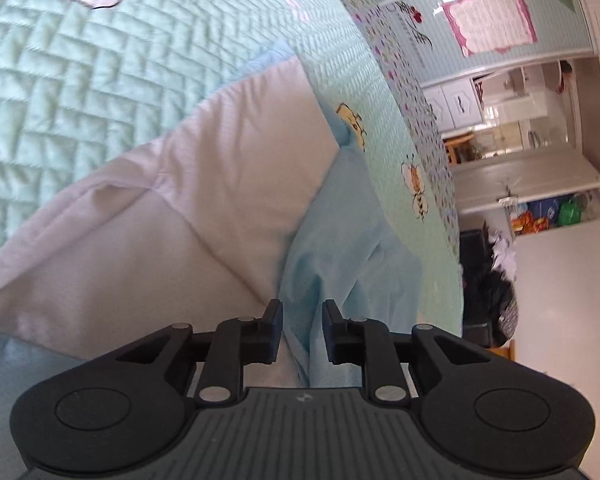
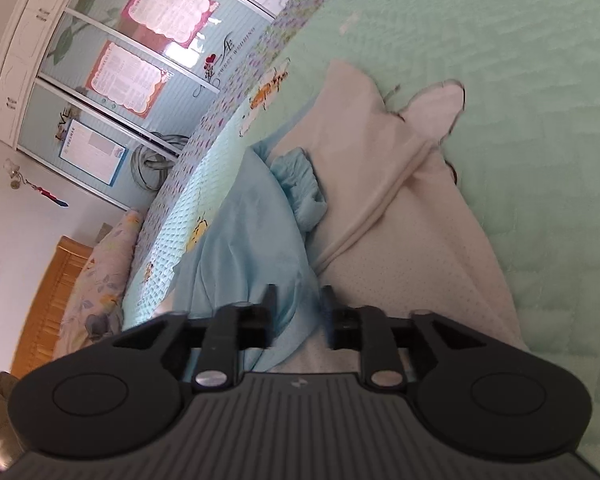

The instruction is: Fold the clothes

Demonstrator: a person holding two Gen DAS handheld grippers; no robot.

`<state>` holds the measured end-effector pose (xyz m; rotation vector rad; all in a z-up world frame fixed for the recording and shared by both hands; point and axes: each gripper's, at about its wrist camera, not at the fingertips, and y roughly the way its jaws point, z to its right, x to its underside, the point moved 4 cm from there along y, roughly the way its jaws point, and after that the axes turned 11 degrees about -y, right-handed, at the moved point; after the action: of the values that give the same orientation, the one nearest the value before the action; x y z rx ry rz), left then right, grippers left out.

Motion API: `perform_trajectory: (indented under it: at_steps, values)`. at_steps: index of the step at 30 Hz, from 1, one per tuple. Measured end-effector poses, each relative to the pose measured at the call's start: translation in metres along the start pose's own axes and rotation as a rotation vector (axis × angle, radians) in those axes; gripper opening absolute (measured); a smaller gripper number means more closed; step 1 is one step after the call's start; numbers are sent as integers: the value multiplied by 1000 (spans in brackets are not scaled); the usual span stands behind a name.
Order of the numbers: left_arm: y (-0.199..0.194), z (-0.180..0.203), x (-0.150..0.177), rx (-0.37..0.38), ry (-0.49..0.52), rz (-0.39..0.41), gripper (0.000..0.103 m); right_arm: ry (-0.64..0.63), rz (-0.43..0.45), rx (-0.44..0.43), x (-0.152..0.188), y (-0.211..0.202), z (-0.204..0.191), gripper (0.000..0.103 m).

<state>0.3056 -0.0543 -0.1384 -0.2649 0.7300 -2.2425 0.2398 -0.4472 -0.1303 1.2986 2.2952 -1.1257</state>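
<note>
Lying rumpled on the green bed, a blue garment overlaps a white one, each hand-held gripper spread, pads around blue cloth.

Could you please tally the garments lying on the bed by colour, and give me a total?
White garment: 1
Light blue garment: 1
Total: 2

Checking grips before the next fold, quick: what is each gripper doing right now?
Left gripper: open, light blue garment in the gap, not pinched.
Right gripper: open, the same blue fabric between its fingers, not gripped.
</note>
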Motion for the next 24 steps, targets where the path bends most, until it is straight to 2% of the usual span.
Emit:
perform_trajectory:
  at_steps: [8, 11, 14, 17, 19, 23, 24]
  values:
    - [7, 17, -10, -84, 103, 36, 23, -129, 27, 6, -21, -2, -16, 35]
    - [1, 27, -17, -95, 165, 64, 23, -229, 19, 10, -35, 5, -26, 36]
    - [3, 39, -28, -105, 212, 61, 30, -329, -28, 9, -50, 22, -35, 38]
    - [19, 54, -36, -134, 288, 41, 31, -428, -43, 25, -65, 43, -44, 38]
    - [33, 62, -38, -154, 335, 21, 31, -458, -70, 17, -72, 61, -44, 38]
    - [52, 69, -37, -196, 434, 13, 31, -488, -116, 55, -75, 88, -36, 38]
    - [54, 67, -37, -194, 443, 10, 33, -488, -118, 59, -75, 90, -33, 37]
